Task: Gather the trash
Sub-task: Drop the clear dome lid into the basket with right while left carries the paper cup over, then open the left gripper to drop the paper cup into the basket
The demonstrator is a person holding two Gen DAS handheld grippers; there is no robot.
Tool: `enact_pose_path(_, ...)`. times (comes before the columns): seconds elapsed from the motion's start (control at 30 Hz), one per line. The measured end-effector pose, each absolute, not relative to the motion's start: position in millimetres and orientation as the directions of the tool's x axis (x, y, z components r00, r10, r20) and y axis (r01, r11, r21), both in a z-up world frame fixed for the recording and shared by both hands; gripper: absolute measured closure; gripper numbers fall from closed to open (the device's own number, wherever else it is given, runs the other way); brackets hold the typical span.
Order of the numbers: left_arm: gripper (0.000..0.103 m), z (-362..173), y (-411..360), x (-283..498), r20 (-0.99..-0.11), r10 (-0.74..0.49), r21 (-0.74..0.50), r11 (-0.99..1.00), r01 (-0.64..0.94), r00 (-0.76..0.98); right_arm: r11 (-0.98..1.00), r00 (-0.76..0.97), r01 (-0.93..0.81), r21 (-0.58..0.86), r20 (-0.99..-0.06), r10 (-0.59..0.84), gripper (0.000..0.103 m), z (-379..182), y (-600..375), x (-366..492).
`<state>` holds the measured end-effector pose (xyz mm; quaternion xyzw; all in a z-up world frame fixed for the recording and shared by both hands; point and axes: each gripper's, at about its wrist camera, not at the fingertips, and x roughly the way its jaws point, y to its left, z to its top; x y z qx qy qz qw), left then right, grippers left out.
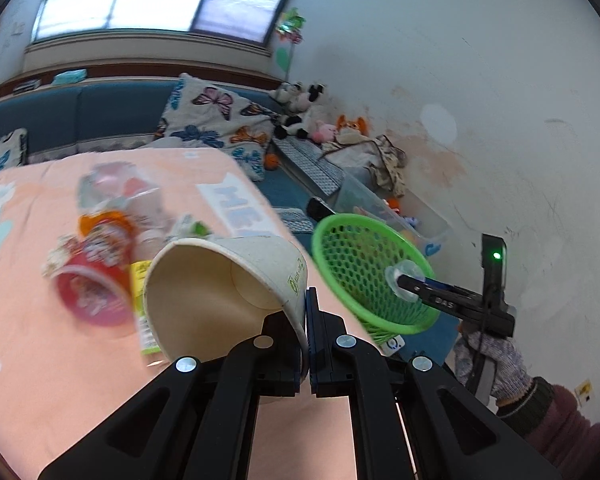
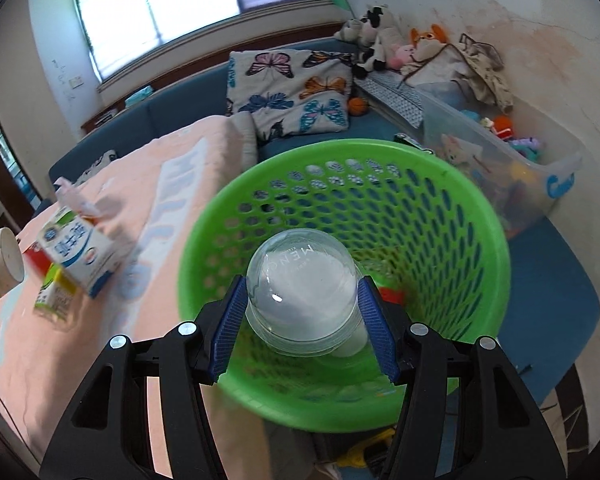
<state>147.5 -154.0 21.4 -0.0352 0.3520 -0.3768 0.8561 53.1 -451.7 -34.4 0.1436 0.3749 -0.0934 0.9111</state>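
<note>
The left gripper [image 1: 306, 344] is seen nearest the lens in the left wrist view, its jaws pinched fully together on the wall of a paper cup [image 1: 220, 292]. The cup is held tilted, its open mouth turned toward the camera, above the peach-covered bench [image 1: 32, 320]. To the left of the cup, blurred trash is seen on the bench: a red snack cup [image 1: 92, 280] and crumpled clear packaging [image 1: 116, 192]. To the right, beyond the bench edge, the green basket [image 1: 380, 320] is seen, with the right gripper [image 1: 398, 282] reaching over its rim from a gloved hand [image 1: 496, 368]; this hand appears only in this view.

In the right wrist view, the jaws of the right gripper [image 2: 302, 312] are seen partly open around a clear plastic cup [image 2: 300, 300], directly above the basket [image 2: 480, 240]. Whether the blue pads [image 2: 376, 332] press on the cup cannot be told. The basket interior, including a red item at its bottom, is shown only here. At the left, a blue-and-white milk carton [image 2: 76, 252] is seen on the bench, and the paper cup [image 2: 2, 256] appears at the frame edge.
</note>
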Motion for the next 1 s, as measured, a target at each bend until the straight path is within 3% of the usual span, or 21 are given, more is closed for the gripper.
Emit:
enact_pose_path(0.13,0.100,21.7,-183.8,149.8,-0.585,-0.680,-0.311,0.691,0.652,0.442,0.937,0.708,0.283,0.206,-0.703,-0.059,0.037,-36.4,-464.4,52.3)
enact_pose_path(0.5,0.100,21.8,-264.7,155.4,-0.612,-0.698,-0.274,0.629,0.728,0.372,0.927,0.738,0.291,0.238,-0.673,-0.059,0.032,-28.9,-481.7,22.9)
enact_pose_path(1.0,0.100,-18.5,-356.8,162.8,-0.705,-0.655,-0.256,0.593,0.763,0.273,0.923,0.756,0.323,0.209,-0.644,-0.119,0.027,-25.2,-487.6,-34.8)
